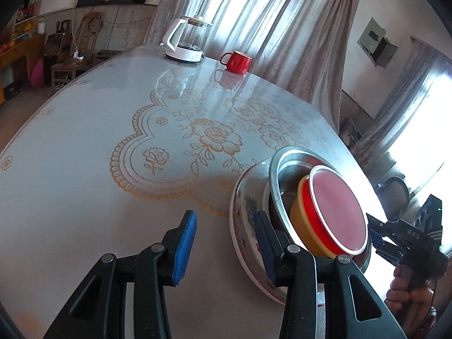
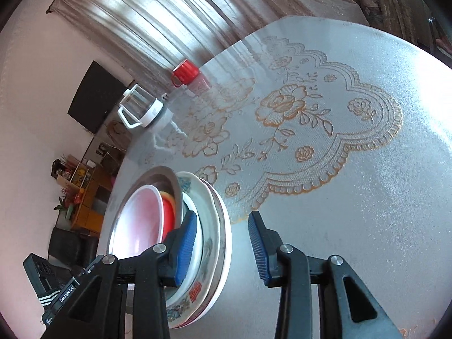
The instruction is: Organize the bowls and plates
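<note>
At lower right of the left view, the stack [image 1: 296,197] of plates and bowls is seen on the worktop [image 1: 84,169], flanked by the spread left tool [image 1: 226,243] and spread right tool [image 2: 223,245], so any nudging is best done evenly.

The left gripper [image 1: 226,240] is hanging with its jaws spread wide, blue pads [image 1: 185,247] facing inward. The right gripper [image 2: 223,250] is likewise gaping, its pads [image 2: 258,250] well apart. In the left wrist view, a hand [image 1: 406,288] is gripping the right gripper's handle off to the right side.
</note>
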The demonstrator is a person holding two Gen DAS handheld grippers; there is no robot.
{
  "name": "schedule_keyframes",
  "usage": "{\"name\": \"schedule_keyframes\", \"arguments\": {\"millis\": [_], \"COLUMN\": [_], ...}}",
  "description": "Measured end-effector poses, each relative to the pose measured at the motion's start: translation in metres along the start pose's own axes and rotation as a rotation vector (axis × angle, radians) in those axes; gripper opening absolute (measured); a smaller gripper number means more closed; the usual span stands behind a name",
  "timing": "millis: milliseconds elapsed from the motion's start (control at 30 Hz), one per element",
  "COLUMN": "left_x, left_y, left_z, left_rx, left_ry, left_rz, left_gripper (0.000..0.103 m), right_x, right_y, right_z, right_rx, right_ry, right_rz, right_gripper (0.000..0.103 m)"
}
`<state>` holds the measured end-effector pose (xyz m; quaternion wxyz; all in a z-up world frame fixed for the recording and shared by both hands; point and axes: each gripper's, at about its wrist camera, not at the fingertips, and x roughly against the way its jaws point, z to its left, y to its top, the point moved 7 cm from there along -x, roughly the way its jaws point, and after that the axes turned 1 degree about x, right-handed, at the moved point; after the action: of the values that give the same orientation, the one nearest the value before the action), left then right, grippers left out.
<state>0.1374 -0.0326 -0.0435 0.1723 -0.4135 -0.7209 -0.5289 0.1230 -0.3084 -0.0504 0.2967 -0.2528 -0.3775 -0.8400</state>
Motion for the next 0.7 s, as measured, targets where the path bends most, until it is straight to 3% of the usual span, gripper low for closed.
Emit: {"name": "schedule_keyframes", "arguments": {"millis": [133, 233, 300, 533, 567, 700], "left_x": [-0.006, -0.007, -0.006, -0.003, -0.003, -0.005], "left_y": [-0.005, -0.007, -0.008, -0.011, -0.011, -0.011], "left_z": [-0.011, -0.013, -0.015, -0.023, -0.024, -0.023], "left_rx": [-0.042, -0.051, -0.064, -0.116, -0.123, -0.122], "left_ry": [-0.005, -0.014, -0.019, -0.042, -0.041, -0.021], "left_rz": [0.018, 0.028, 0.025, 0.018, 0.014, 0.02], "left_gripper": [0.04, 0.037, 0.034, 0.022, 0.018, 0.018], "right_x": [-0.008, -0.016, -0.019, -0.013, -0.011, -0.009], "right_y": [-0.008, -0.015, -0.021, -0.025, -0.025, -0.029], "right_z": [0.001, 0.001, 0.005, 0.023, 0.026, 0.028], "right_rx": [0.006, 0.014, 0.04, 0.262, 0.285, 0.323], "right_ry": [0.013, 0.018, 0.015, -0.12, -0.132, -0.131], "right_rz": [0.037, 0.079, 0.091, 0.062, 0.053, 0.064], "right_gripper": [0.033, 0.022, 0.02, 0.017, 0.013, 0.013]}}
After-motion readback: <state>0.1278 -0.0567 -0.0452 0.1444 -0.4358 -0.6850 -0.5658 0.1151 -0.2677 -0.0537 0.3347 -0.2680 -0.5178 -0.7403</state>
